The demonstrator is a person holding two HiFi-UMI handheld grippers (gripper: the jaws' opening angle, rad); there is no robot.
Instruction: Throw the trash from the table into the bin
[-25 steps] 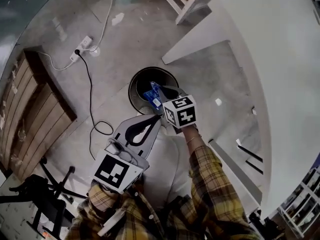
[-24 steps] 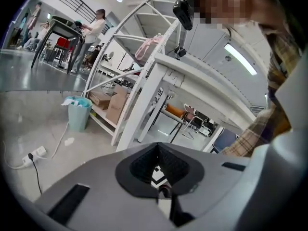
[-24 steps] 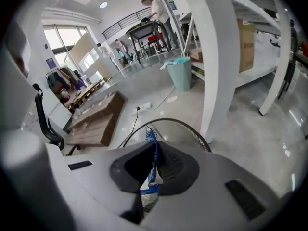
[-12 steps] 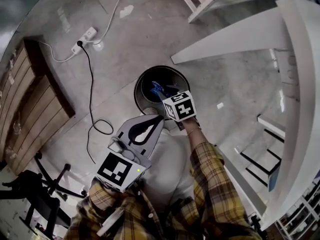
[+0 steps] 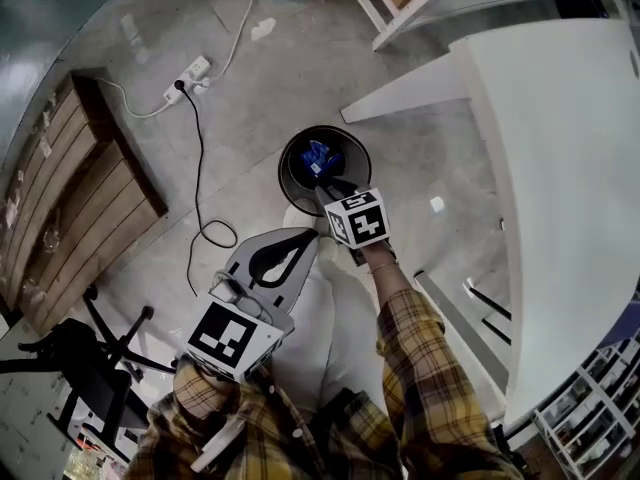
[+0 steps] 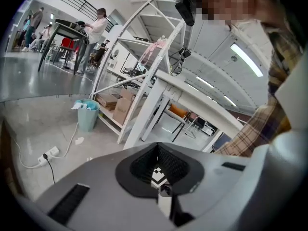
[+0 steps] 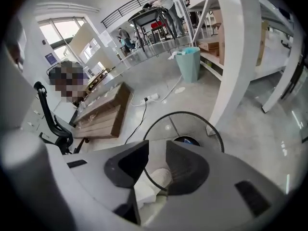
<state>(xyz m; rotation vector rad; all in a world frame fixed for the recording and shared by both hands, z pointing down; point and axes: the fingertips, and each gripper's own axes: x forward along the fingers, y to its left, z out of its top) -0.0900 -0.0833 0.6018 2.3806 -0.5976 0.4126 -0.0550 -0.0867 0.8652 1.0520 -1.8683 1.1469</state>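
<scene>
A black mesh bin (image 5: 292,178) stands on the floor beside the white table (image 5: 560,148), with a blue packet (image 5: 318,158) lying inside it. My right gripper (image 5: 330,187) hangs over the bin's near rim, open; its jaws have just been opening and nothing is gripped. In the right gripper view the gap of the right gripper (image 7: 156,146) shows the bin rim (image 7: 214,131), a bit of the blue packet (image 7: 185,140) and something white, seemingly the person's shoe. My left gripper (image 5: 312,238) is held lower, near the trouser leg, shut and empty (image 6: 158,146).
A power strip (image 5: 195,70) and its black cable (image 5: 198,168) lie on the floor left of the bin. A wooden bench (image 5: 80,188) and an office chair (image 5: 95,353) stand at the left. A teal bin (image 7: 188,64) stands by white shelving. A small white scrap (image 5: 437,205) lies under the table.
The blue packet that my right gripper held over the bin a second ago now lies inside the bin, and the right jaws have opened. The left gripper stays shut.
</scene>
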